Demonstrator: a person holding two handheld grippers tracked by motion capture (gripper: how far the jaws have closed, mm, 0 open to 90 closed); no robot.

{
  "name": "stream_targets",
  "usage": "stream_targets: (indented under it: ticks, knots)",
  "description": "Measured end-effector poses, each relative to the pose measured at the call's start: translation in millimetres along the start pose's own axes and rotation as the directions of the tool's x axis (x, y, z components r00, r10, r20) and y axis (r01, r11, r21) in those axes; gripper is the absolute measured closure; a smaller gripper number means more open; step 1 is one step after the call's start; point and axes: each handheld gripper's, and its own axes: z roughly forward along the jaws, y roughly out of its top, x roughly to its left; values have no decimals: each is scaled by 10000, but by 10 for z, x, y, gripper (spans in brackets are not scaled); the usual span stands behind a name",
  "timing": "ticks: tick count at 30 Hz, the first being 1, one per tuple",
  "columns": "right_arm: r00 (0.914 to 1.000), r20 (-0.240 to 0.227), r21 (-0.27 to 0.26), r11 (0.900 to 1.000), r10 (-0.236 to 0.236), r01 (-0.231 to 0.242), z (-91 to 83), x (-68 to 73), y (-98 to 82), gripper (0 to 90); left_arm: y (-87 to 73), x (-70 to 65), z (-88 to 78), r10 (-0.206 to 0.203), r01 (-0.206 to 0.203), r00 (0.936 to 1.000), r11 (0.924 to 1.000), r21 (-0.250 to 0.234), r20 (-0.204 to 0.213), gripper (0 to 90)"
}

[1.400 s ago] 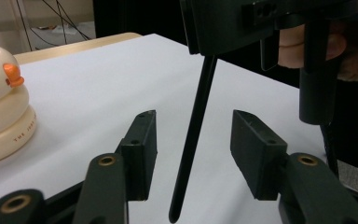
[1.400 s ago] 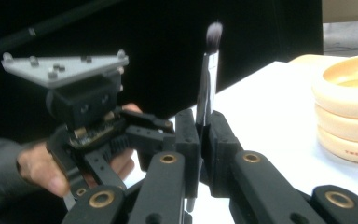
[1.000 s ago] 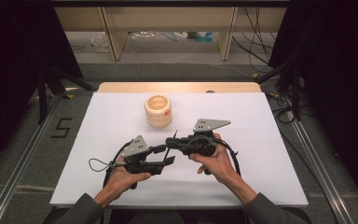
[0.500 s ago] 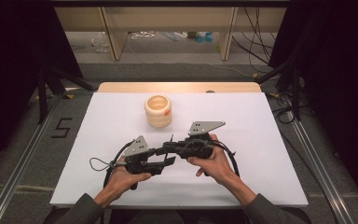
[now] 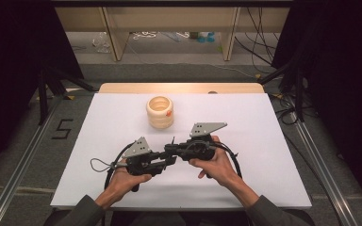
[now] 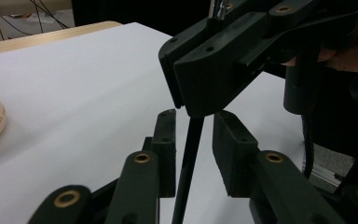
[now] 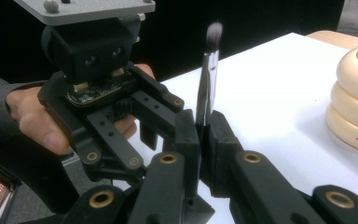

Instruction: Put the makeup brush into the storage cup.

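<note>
A slim makeup brush [image 7: 207,79] stands upright, grey bristles on top, with my right gripper [image 7: 200,126] shut on its shaft. In the left gripper view its thin black handle [image 6: 189,158] hangs below the right gripper [image 6: 182,79]. It passes between the pads of my left gripper [image 6: 193,126]. Those jaws have just been closing, and a gap still shows on each side of the handle. In the high view the left gripper [image 5: 169,160] and right gripper [image 5: 168,149] meet tip to tip near the table's front, each in a hand.
A cream ringed holder [image 5: 160,112] with an orange spot stands behind the grippers, toward the back of the white table sheet [image 5: 264,122]. A wooden edge [image 5: 179,88] runs along the far side. Black cables loop beside both hands.
Both hands stay where they were. The left jaws look slightly narrower around the brush handle.
</note>
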Motion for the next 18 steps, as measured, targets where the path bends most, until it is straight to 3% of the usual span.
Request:
stream_targets:
  ticks: [8, 18]
  knots:
    - [9995, -226, 39, 9998, 209, -208, 5, 11, 0, 856, 1, -1, -1, -24, 24, 10000, 10000, -52, 75, 765]
    - [9997, -164, 45, 9999, 163, -162, -3, 9, 3, 856, 2, 0, -9, 44, -44, 10000, 9999, -102, 16, 825]
